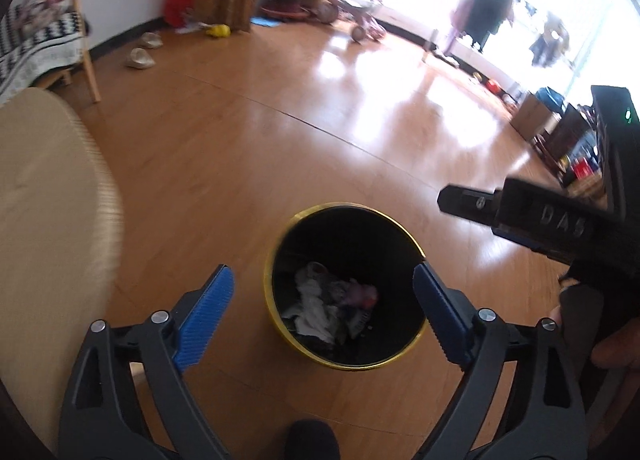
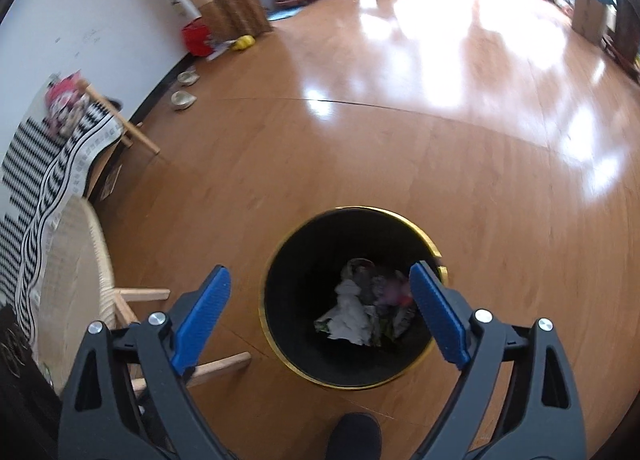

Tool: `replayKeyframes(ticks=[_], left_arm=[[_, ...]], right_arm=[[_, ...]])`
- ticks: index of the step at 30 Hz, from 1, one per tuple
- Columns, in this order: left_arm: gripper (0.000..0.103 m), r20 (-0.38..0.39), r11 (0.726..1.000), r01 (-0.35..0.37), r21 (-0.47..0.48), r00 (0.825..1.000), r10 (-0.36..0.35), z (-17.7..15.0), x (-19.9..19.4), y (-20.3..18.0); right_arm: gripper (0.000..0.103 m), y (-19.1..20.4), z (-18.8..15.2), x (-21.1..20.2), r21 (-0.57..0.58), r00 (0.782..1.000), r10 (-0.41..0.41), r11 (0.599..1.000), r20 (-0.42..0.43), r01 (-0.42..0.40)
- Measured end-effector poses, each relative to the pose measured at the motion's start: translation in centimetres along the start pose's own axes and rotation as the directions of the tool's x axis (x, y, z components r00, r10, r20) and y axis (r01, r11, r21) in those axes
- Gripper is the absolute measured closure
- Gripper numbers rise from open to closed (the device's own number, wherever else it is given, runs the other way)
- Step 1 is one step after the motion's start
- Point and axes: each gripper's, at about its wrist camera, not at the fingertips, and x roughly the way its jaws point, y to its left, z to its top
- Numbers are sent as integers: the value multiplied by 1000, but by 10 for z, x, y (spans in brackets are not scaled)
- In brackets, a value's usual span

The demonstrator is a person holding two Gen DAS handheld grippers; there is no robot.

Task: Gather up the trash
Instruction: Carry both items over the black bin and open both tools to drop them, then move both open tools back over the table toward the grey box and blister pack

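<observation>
Left gripper (image 1: 323,292) and right gripper (image 2: 320,292) both point steeply down, jaws spread wide, blue pads at 9 and 3 o'clock, nothing between

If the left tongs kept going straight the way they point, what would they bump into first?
Probably the crumpled trash down inside the black bin. The left tongs are open, empty and aimed into the bin's mouth, with nothing in between, though depth is hard to judge.

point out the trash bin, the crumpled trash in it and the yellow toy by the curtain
trash bin (image 2: 434,250), right wrist view, gold rim
crumpled trash (image 2: 352,316), right wrist view, white wad
yellow toy (image 1: 219,31), left wrist view, its body
</observation>
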Motion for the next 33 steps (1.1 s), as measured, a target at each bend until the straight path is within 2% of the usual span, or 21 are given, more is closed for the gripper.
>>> replayKeyframes(ticks=[5, 8, 11, 14, 17, 22, 27, 29, 33], left_arm=[[11, 61, 995, -78, -59, 995, 82, 1, -57, 47], [11, 77, 980, -169, -104, 981, 177, -5, -93, 85], [11, 95, 950, -247, -189, 959, 269, -16, -133, 130], [11, 94, 902, -327, -281, 926, 365, -35, -176, 183], [11, 84, 859, -376, -348, 900, 428, -54, -210, 223], [11, 64, 765, -465, -445, 836, 545, -94, -269, 286], [11, 16, 668, -507, -545, 790, 613, -146, -321, 342], [11, 5, 641, -517, -568, 776, 630, -158, -335, 358], [11, -34, 573, -566, -593, 728, 685, -185, -362, 398]], right_arm=[[14, 77, -12, -5, -153, 999, 49, 987, -13, -51], [14, 134, -24, -10, -242, 995, 97, 965, -24, -100], [14, 204, -45, -14, -353, 988, 147, 923, -50, -155], [14, 260, -68, -16, -437, 978, 189, 876, -85, -207], [14, 319, -94, -21, -507, 965, 231, 822, -121, -261], [14, 405, -142, -25, -582, 938, 286, 735, -197, -347], [14, 479, -195, -25, -633, 910, 315, 654, -270, -414], [14, 498, -217, -28, -650, 898, 324, 621, -296, -438], [14, 545, -257, -29, -677, 875, 340, 555, -346, -483]])
